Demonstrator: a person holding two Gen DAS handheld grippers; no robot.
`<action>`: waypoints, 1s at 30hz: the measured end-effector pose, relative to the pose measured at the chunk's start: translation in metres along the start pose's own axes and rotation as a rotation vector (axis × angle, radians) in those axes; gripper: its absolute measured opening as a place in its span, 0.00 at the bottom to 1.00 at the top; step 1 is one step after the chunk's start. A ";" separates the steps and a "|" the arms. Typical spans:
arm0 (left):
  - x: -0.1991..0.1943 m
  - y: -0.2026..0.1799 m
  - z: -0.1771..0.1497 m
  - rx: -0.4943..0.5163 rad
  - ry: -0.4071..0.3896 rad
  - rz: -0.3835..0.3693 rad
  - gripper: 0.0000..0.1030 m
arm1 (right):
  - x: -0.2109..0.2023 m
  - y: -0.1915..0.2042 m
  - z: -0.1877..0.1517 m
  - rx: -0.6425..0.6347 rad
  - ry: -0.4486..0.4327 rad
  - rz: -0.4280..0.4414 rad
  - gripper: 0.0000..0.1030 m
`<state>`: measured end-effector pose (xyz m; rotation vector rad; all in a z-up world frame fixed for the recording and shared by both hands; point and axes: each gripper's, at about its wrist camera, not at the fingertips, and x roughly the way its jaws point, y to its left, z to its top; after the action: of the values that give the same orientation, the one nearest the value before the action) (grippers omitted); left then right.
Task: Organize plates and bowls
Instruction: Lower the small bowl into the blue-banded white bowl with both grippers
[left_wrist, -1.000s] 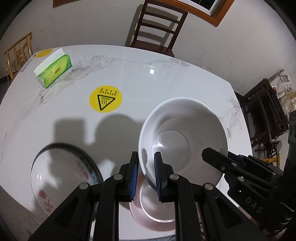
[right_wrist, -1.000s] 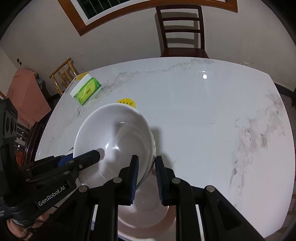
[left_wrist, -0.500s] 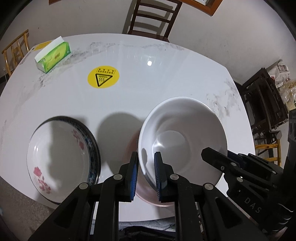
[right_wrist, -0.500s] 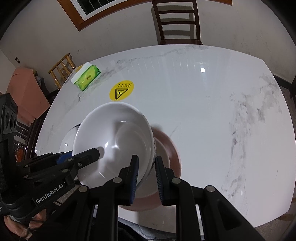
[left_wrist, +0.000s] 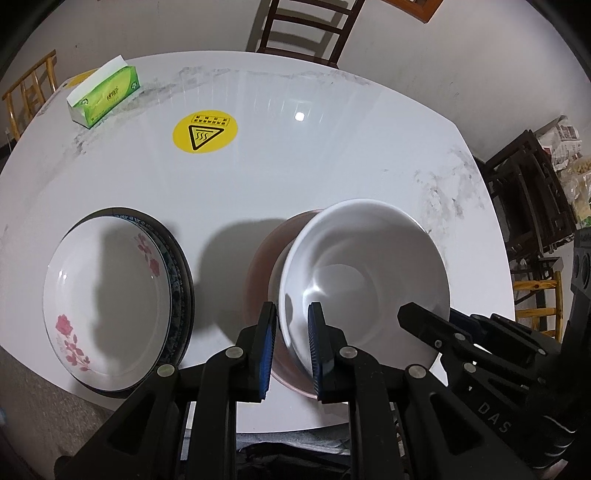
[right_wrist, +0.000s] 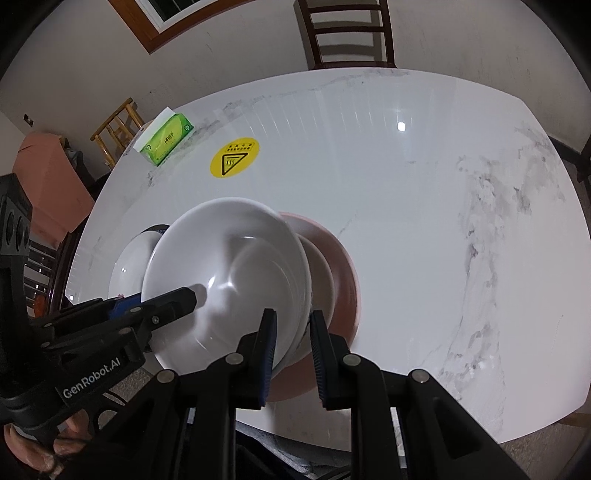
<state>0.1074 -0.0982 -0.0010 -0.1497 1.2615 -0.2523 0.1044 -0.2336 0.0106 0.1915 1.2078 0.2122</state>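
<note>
Lowered since the earlier frame, the plain white bowl (left_wrist: 364, 280) now hangs at lower centre just above a brownish-pink plate (left_wrist: 264, 258), which holds nothing. Both the left gripper (left_wrist: 291, 347) and right gripper (right_wrist: 292, 350) are clenched on its opposite rims. At lower left, a rose-patterned dish (left_wrist: 107, 310) sits nested in a dark-rimmed plate (left_wrist: 181, 273) on the white table (left_wrist: 332, 155).

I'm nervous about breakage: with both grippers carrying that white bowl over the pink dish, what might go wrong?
Each gripper, left gripper and right gripper, pinches only a thin stretch of the white bowl's rim, so it may slip. The bowl looks tilted and off-centre over the pink dish, so it could clink or settle crooked.
</note>
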 end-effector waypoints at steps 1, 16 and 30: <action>0.001 0.000 0.000 0.001 0.001 0.000 0.13 | 0.001 -0.001 0.000 0.002 0.002 0.000 0.19; 0.013 0.001 0.004 -0.005 0.018 0.008 0.13 | 0.011 -0.005 0.005 0.012 0.017 -0.001 0.19; 0.024 0.005 0.005 -0.012 0.035 0.014 0.13 | 0.020 -0.005 0.006 0.020 0.033 -0.004 0.19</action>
<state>0.1193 -0.0997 -0.0226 -0.1473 1.2991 -0.2360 0.1169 -0.2339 -0.0068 0.2040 1.2434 0.2009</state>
